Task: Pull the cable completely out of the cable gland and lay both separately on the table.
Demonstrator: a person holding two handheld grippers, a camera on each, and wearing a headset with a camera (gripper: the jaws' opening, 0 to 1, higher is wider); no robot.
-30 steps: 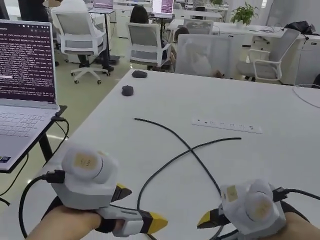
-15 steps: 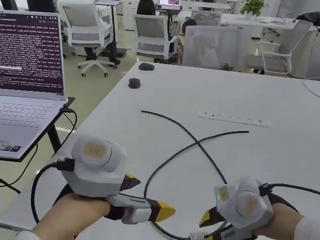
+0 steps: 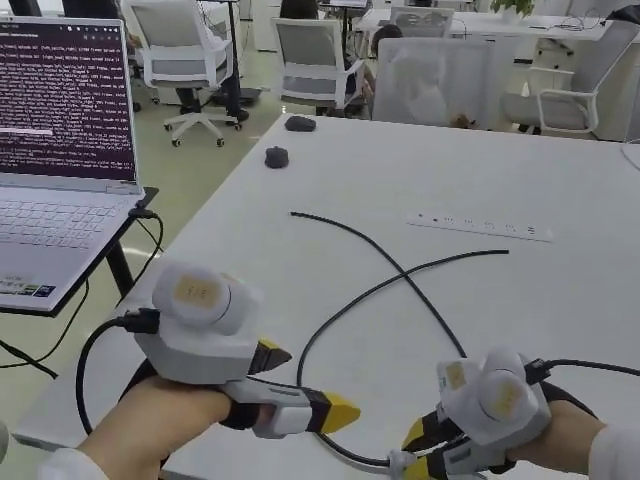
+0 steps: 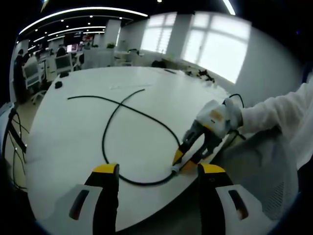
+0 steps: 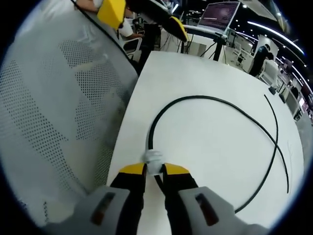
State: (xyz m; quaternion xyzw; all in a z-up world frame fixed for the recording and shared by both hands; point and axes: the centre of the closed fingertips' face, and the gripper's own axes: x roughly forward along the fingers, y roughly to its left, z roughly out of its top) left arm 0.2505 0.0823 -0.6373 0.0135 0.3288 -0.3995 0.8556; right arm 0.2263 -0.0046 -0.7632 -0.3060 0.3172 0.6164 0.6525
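Long black cable point(image 3: 404, 273) lies looped and crossed on the wide white worktop point(image 3: 520, 170), ending at the near edge. To the left, the left tongs point(image 4: 158, 169) gape wide and empty. The right tongs point(image 5: 154, 169) are pinched onto the small white plastic cable gland point(image 5: 153, 157). The gland looks secured, so next the left tongs should grip the cable just beside it and pull. How much cable sits inside the gland is hidden.

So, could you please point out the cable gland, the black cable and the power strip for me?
cable gland point(image 5: 153, 160), right gripper view, on its white body.
black cable point(image 3: 405, 272), head view, where its two runs cross.
power strip point(image 3: 470, 225), head view, middle of its top face.
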